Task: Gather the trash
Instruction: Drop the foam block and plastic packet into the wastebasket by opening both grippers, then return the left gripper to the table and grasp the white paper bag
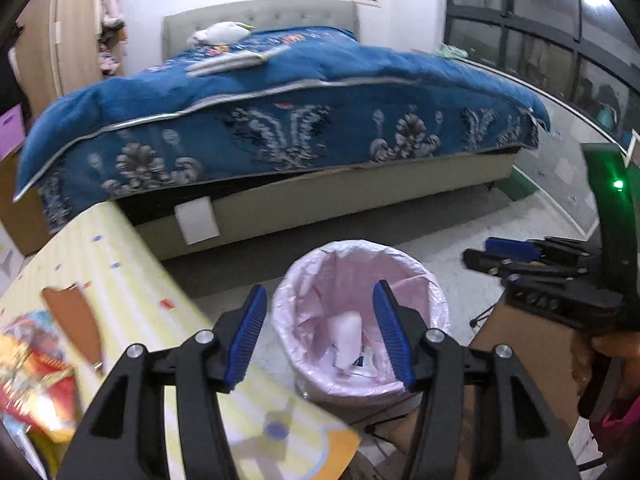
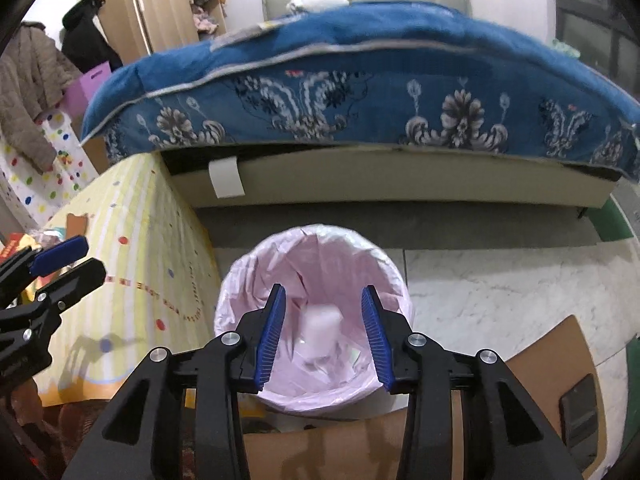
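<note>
A trash bin lined with a pink bag (image 1: 404, 270) stands on the floor in front of the bed; it also shows in the right wrist view (image 2: 256, 264). A white bottle-like piece of trash (image 1: 347, 334) lies inside it, blurred in the right wrist view (image 2: 321, 326). My left gripper (image 1: 320, 300) is open and empty above the bin's near rim. My right gripper (image 2: 323, 298) is open and empty right over the bin. The right gripper shows at the right of the left wrist view (image 1: 476, 252), and the left gripper at the left of the right wrist view (image 2: 90, 256).
A table with a yellow striped cloth (image 1: 120, 280) stands left of the bin, with colourful packaging (image 1: 32, 376) on it. A bed with a blue quilt (image 1: 280, 112) lies behind. A brown cardboard sheet (image 2: 540, 380) lies at the right on the marble floor (image 2: 500, 284).
</note>
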